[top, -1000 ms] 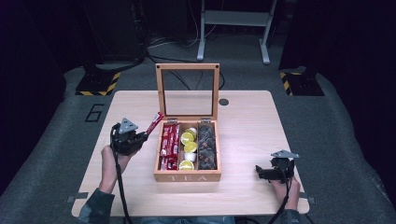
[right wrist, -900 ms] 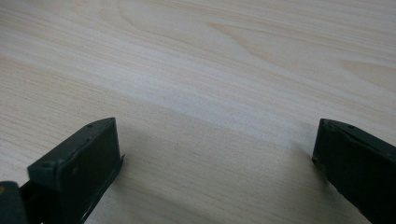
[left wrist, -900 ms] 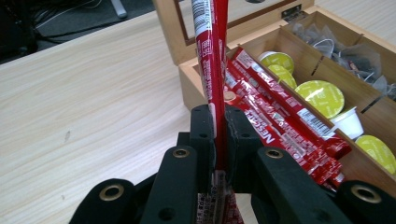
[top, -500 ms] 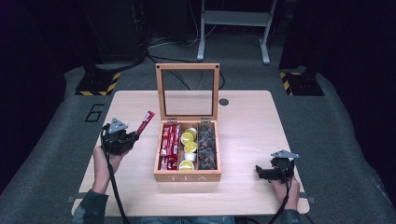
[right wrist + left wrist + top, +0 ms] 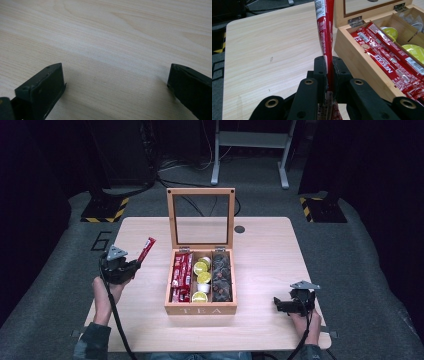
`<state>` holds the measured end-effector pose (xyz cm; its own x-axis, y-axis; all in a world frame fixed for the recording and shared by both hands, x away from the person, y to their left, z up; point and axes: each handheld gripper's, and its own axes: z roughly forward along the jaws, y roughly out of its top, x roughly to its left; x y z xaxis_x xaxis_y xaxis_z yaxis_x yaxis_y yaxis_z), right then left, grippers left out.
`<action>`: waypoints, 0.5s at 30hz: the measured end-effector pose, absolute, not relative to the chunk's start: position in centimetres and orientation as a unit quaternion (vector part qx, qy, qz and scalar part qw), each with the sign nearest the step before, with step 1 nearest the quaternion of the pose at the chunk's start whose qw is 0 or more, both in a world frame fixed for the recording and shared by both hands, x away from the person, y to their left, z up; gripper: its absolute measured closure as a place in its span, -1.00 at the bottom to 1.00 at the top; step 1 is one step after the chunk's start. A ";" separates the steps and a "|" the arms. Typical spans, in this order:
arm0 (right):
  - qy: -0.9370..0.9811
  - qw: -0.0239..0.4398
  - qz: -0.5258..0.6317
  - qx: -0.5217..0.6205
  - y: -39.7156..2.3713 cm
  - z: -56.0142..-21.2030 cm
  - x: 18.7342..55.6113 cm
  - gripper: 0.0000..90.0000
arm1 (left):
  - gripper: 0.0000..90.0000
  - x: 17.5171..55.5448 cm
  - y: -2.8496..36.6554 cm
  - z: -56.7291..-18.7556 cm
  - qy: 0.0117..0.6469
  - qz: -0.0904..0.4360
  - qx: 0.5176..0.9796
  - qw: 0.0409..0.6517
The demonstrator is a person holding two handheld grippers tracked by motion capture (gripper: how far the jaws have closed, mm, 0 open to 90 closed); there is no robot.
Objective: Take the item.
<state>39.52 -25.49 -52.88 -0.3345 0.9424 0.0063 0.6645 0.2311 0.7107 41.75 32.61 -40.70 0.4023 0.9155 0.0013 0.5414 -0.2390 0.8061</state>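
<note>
From above, the left gripper [image 5: 134,266] hangs over the left part of the surface [image 5: 265,250] with a red stick sachet [image 5: 146,249] pinched in its jaws, the sachet pointing up and away just left of the open wooden tea box [image 5: 200,309], while the right gripper [image 5: 278,305] sits low near the surface's right front corner. Along the left gripper's own jaws [image 5: 329,75], the sachet [image 5: 325,35] stands clamped between the pressed pads, beside the box's compartment of more red sachets [image 5: 387,65]; along the right gripper's [image 5: 116,85], jaws are spread wide over bare wood, holding nothing
</note>
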 end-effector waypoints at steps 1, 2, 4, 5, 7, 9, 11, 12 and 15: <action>0.753 0.220 0.316 0.533 -25.5 -52.9 39.5 -1.00 | 0.83 41.8 32.6 -40.7 0.487 0.247 0.747 0.378; 0.752 0.220 0.318 0.534 -25.5 -52.9 39.5 -1.00 | 0.83 41.8 32.7 -40.7 0.489 0.248 0.747 0.376; 0.753 0.219 0.317 0.534 -25.5 -52.9 39.5 -1.00 | 0.83 42.0 32.9 -40.9 0.493 0.250 0.744 0.376; 0.753 0.220 0.316 0.533 -25.5 -52.9 39.5 -1.00 | 0.83 42.1 33.1 -40.9 0.495 0.249 0.743 0.375; 0.754 0.220 0.316 0.532 -25.5 -52.9 39.5 -1.00 | 0.83 42.3 33.5 -41.1 0.501 0.249 0.741 0.373; 0.752 0.220 0.317 0.535 -25.5 -52.9 39.5 -1.00 | 0.83 42.6 33.9 -41.3 0.508 0.243 0.737 0.374; 0.754 0.220 0.316 0.532 -25.5 -52.9 39.5 -1.00 | 0.83 42.7 34.2 -41.6 0.513 0.243 0.732 0.376; 0.753 0.220 0.317 0.534 -25.5 -52.9 39.5 -1.00 | 0.83 42.8 34.4 -41.6 0.515 0.241 0.733 0.373; 0.752 0.220 0.316 0.534 -25.5 -52.9 39.5 -1.00 | 0.83 42.9 34.7 -41.7 0.519 0.246 0.729 0.374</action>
